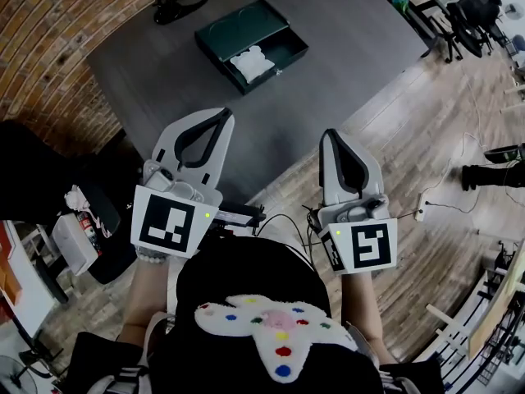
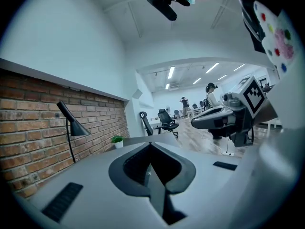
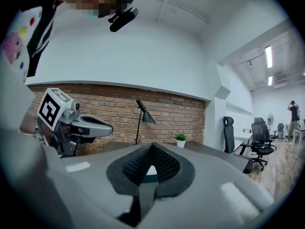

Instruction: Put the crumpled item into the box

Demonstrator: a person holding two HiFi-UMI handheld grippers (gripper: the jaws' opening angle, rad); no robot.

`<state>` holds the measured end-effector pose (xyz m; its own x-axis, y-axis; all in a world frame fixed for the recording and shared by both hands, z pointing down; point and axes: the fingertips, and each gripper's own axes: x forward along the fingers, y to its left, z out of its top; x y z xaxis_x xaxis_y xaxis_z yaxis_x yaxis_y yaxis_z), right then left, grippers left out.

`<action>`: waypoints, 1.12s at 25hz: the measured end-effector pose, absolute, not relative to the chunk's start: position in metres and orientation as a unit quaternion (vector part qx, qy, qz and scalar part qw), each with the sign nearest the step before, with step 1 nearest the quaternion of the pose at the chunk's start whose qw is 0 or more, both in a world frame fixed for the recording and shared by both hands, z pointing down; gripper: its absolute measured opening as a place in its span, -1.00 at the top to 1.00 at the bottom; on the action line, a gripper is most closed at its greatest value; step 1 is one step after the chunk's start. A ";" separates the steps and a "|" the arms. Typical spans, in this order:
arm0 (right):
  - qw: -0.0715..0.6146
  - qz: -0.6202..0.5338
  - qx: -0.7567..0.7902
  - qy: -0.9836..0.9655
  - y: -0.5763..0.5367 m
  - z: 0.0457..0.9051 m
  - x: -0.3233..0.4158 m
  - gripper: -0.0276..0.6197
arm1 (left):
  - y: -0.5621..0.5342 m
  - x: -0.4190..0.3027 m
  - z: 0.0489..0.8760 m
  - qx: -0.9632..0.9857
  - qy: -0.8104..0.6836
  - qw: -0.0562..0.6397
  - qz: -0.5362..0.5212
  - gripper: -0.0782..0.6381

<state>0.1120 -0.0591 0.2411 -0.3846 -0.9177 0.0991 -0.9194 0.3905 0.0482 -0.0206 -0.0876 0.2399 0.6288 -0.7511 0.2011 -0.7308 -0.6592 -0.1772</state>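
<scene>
A dark green open box (image 1: 279, 35) lies on the far part of the dark grey table (image 1: 344, 56). A white crumpled item (image 1: 252, 62) rests inside the box, near its front wall. My left gripper (image 1: 223, 113) and right gripper (image 1: 330, 133) hover side by side over the table's near edge, well short of the box. Both are shut with nothing between their jaws. In the left gripper view the left gripper (image 2: 150, 144) points level across the room, with the right gripper (image 2: 224, 116) beside it. In the right gripper view the right gripper (image 3: 152, 146) shows closed jaws too.
A black desk lamp (image 1: 176, 2) stands at the table's back left by the brick wall (image 1: 41, 39). A small potted plant (image 3: 180, 138) sits on the table's far end. Office chairs (image 1: 467, 11) and a cable with a power strip (image 1: 422, 212) are on the wooden floor to the right.
</scene>
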 end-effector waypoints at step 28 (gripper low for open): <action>0.070 0.005 0.550 -0.832 -0.061 0.248 0.115 0.89 | -0.091 -0.011 0.245 -0.906 0.403 0.025 -0.126 0.76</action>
